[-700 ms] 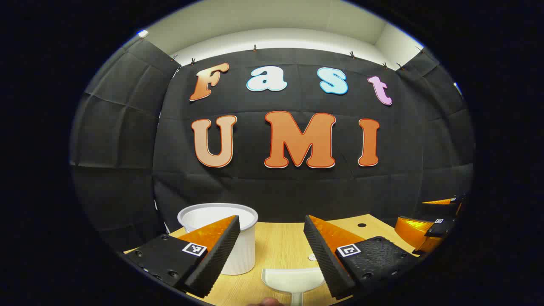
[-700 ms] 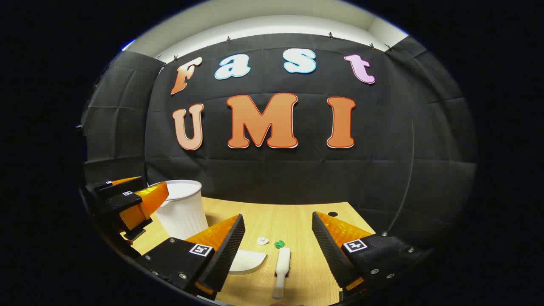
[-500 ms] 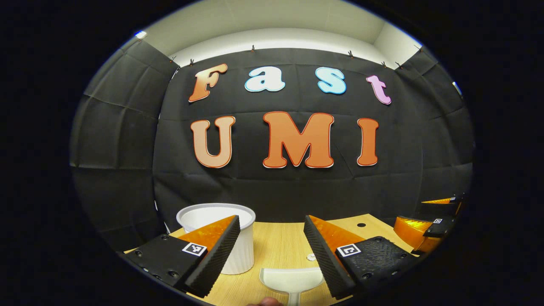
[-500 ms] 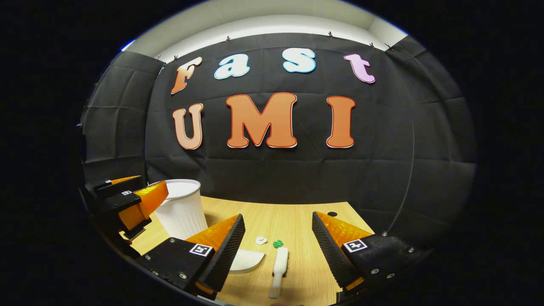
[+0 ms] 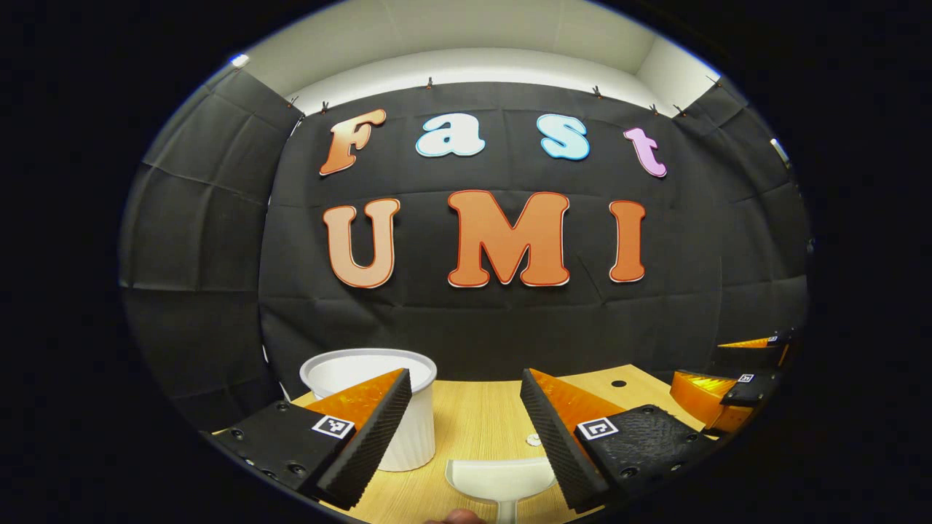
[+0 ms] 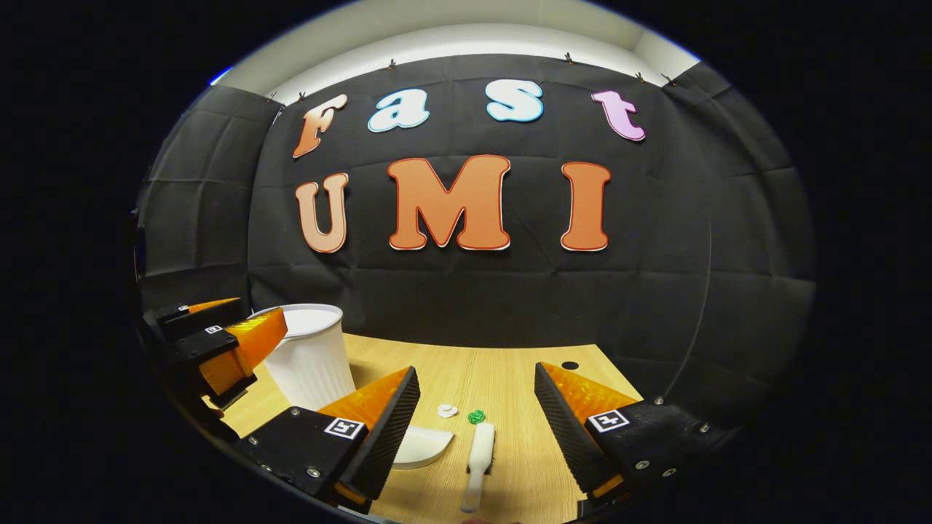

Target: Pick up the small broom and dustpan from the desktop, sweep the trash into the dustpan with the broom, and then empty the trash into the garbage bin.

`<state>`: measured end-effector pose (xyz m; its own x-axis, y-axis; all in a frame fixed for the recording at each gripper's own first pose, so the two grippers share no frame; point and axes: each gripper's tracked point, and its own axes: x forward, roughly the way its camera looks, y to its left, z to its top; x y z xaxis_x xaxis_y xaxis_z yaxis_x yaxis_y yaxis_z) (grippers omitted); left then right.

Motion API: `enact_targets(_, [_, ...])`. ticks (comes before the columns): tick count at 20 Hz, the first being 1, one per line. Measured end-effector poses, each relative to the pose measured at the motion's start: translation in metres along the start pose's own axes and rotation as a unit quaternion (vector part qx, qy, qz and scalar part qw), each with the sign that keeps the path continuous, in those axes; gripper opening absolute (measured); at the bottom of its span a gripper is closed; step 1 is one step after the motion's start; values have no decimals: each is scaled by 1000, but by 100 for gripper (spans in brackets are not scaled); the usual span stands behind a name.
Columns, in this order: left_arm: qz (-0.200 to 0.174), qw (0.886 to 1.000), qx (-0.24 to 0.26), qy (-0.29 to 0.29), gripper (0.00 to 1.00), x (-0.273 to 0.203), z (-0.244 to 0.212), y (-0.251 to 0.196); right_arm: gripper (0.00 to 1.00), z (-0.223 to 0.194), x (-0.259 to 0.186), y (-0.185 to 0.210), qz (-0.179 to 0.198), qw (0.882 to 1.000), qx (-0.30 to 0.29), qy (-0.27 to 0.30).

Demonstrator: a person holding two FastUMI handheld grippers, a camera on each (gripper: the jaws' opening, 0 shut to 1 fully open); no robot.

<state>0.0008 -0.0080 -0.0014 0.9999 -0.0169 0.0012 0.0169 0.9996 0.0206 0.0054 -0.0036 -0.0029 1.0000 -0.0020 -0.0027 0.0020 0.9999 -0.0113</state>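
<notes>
Left tongs (image 5: 464,407): fingers spread wide, holding nothing, poised above the near edge of the table (image 5: 480,418). Their inner faces carry a fine ribbed tread. Directly beneath the gap lies the dustpan (image 5: 501,478), a shallow white plastic scoop with a low wall and a narrow handle running toward the camera.

Right tongs (image 6: 477,404): likewise spread and empty. Under their gap lies the small broom (image 6: 478,455), a slim white brush resting flat, head away and handle tapering toward the camera. In the right gripper view the dustpan shows just left of the broom, partly behind the left finger.

Step in hand, as judged: the approach to both grasps. Each pair of tongs should descend with the handle centred in the gap and close across its narrow width; smooth hard plastic lying flat may skid, so the fingertips should reach the table surface before closing.

Trash: a crumpled white scrap (image 6: 447,411) and a green scrap (image 6: 477,417), side by side just beyond the broom head, light and likely to scatter.

Garbage bin (image 5: 378,407): a white, vertically ribbed, round tub with a rolled rim, upright at the left rear of the pale wood-grain table.
</notes>
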Motion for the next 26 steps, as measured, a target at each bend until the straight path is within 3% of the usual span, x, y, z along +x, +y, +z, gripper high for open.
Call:
enact_targets(10, [-21, 1000, -2, 10, 95, 17, -17, 7, 96, -10, 10, 0, -24, 1000, 5, 16])
enact_targets(14, [-43, 999, -1, -7, 95, 23, -10, 18, 96, -9, 9, 5, -55, 998, -3, 10])
enact_targets(20, [-94, 995, 7, 13, 95, 29, -27, 29, 96, -27, 7, 18, -109, 993, -8, 37])
enact_targets(23, [-132, 986, -7, 102, 95, 33, -81, 4, 96, -69, 20, 14, -92, 990, -18, 106])
enact_targets(25, [-138, 971, -24, 195, 95, 31, -134, -12, 95, -110, 40, 7, -71, 983, -5, 171])
enact_targets(26, [-141, 955, -32, 261, 96, 25, -170, -25, 96, -131, 49, 3, -65, 976, 13, 209])
